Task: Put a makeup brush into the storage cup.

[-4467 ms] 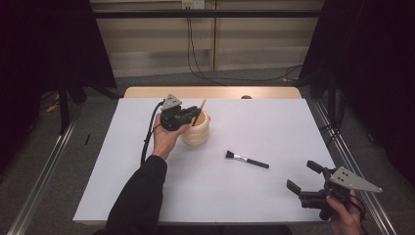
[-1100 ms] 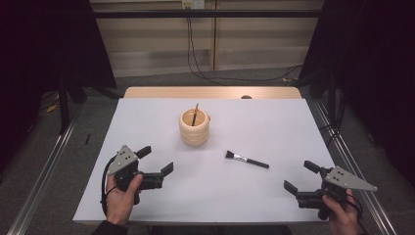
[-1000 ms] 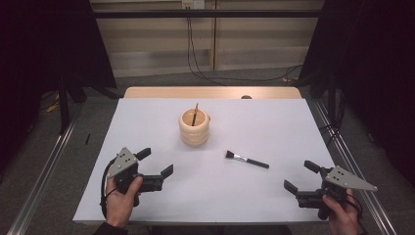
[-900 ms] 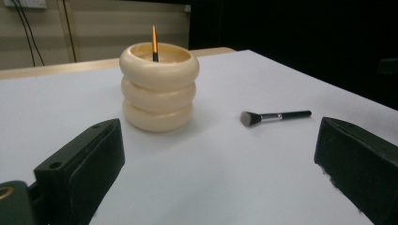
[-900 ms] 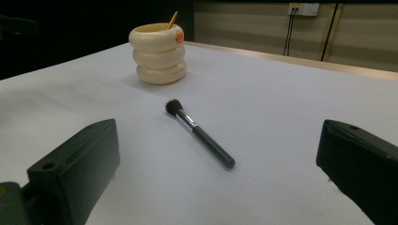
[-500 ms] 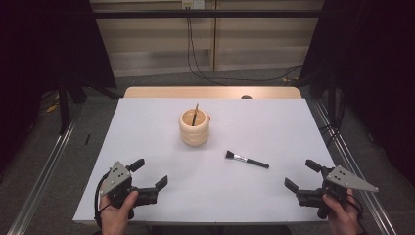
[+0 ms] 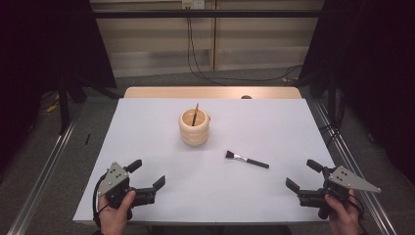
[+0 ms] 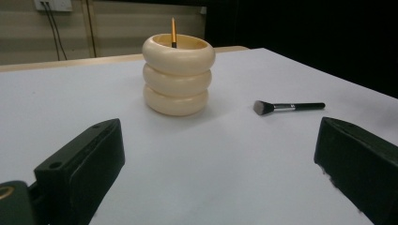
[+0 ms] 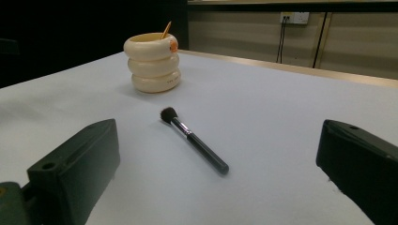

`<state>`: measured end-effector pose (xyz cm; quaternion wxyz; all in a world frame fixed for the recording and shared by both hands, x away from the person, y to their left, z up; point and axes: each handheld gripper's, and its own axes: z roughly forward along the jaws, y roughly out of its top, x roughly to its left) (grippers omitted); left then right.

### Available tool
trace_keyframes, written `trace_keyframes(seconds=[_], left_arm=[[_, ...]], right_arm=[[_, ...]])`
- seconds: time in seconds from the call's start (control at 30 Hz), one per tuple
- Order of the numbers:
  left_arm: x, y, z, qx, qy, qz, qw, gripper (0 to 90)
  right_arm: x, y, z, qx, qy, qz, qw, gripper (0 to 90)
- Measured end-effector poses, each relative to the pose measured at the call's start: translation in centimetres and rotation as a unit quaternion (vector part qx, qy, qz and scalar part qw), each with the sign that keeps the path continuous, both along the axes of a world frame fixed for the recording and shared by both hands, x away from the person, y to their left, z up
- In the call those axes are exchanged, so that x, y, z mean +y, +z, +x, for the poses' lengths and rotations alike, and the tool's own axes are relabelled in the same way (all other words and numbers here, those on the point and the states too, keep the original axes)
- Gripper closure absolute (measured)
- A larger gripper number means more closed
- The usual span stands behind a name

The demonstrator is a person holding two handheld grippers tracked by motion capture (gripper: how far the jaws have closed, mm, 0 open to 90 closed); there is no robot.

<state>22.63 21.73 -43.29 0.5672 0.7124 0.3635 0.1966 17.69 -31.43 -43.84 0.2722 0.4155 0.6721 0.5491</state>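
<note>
The left gripper [image 7: 147, 177] has drawn back from the holder [image 7: 194, 128] to the table's near edge.

No readable text, label or number on the ringed holder [image 9: 152, 62], its small orange mark too blurred.
</note>
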Motion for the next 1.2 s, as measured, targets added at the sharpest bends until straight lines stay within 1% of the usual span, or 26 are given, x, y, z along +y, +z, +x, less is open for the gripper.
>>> trace_keyframes(seconds=[0.03,0.07,0.1,0.17,0.23,0.27,0.3,0.33,0.37,0.4,0.47,0.5,0.57,0.63,0.7,0.8,0.87,0.93,1.0,1.03,1.07,1.13,1.2], left_arm=[[0.0,0.0,-0.1,0.0,0.001,0.0,1.0,2.0],[0.0,0.1,-0.1,-0.002,0.001,-0.003,1.0,2.0],[0.0,0.1,-0.2,-0.004,0.004,-0.005,1.0,2.0],[0.1,0.1,-0.2,-0.006,0.004,0.003,1.0,2.0],[0.1,0.0,-0.2,-0.004,0.004,-0.001,1.0,2.0],[0.2,0.1,-0.2,-0.007,0.007,0.003,0.9999,2.0],[0.2,0.1,-0.3,-0.007,0.009,0.002,0.9999,2.0],[0.2,0.1,-0.3,-0.008,0.011,0.003,0.9999,2.0],[0.2,0.1,-0.3,-0.006,0.008,0.005,0.9999,2.0],[0.2,0.0,-0.3,-0.005,0.006,0.004,1.0,2.0],[0.2,0.0,-0.3,-0.004,0.01,0.006,0.9999,2.2],[0.1,-0.1,-0.3,-0.006,0.01,0.006,0.9999,2.4],[0.1,0.0,-0.3,-0.005,0.006,-0.001,1.0,2.4],[0.0,0.0,-0.4,-0.005,0.004,-0.001,1.0,2.3],[0.1,0.0,-0.4,-0.006,-0.001,0.0,1.0,2.3],[0.1,0.0,-0.5,-0.004,0.004,-0.005,1.0,2.3],[0.0,0.0,-0.4,-0.003,0.004,-0.007,1.0,2.3],[0.0,0.0,-0.4,-0.003,0.004,-0.003,1.0,2.3],[0.0,-0.1,-0.3,-0.002,0.0,-0.004,1.0,2.3],[0.0,-0.1,-0.3,0.0,0.002,-0.002,1.0,2.3],[0.0,-0.2,-0.2,0.001,0.0,-0.006,1.0,2.3],[0.1,-0.2,-0.2,0.0,0.005,-0.007,1.0,2.3],[0.2,-0.2,-0.3,-0.002,0.006,-0.012,0.9999,2.4]], right_arm=[[0.0,0.0,0.0,0.001,0.006,-0.002,1.0,0.0],[0.0,0.0,0.0,0.006,0.013,0.003,0.9999,0.0],[0.0,-0.1,0.0,0.005,0.016,0.002,0.9999,0.0],[0.0,0.0,0.0,0.003,0.013,0.0,0.9999,0.0],[0.0,0.1,0.1,0.006,0.012,0.003,0.9999,0.0],[0.0,0.1,0.1,0.004,0.016,-0.002,0.9999,0.0],[0.0,0.2,0.2,0.003,0.017,-0.003,0.9998,0.0],[0.2,0.3,0.2,0.006,0.018,0.001,0.9998,0.0],[0.2,0.4,0.2,0.006,0.026,0.002,0.9996,0.0],[0.3,0.6,0.4,0.008,0.037,0.001,0.9993,0.0],[0.5,0.8,0.6,0.006,0.038,-0.002,0.9993,0.0],[0.6,0.9,0.7,0.009,0.043,-0.003,0.999,0.0],[0.8,1.1,1.1,0.007,0.048,-0.003,0.9988,0.0],[1.2,1.3,1.4,0.004,0.05,-0.005,0.9987,0.0],[1.5,1.6,1.8,0.005,0.061,-0.012,0.998,0.0],[2.1,1.7,2.7,0.003,0.065,-0.02,0.9977,0.0],[2.4,1.8,3.3,0.006,0.067,-0.019,0.9976,0.0],[2.5,1.8,4.0,0.007,0.07,-0.023,0.9972,0.0],[2.9,1.9,4.7,0.005,0.068,-0.025,0.9974,0.0],[3.1,2.0,5.1,0.003,0.069,-0.032,0.9971,0.0],[3.4,2.0,5.5,0.001,0.068,-0.032,0.9972,0.0],[3.7,2.1,6.1,-0.002,0.067,-0.029,0.9973,0.1],[4.1,2.2,6.6,0.006,0.076,-0.033,0.9966,0.0]])
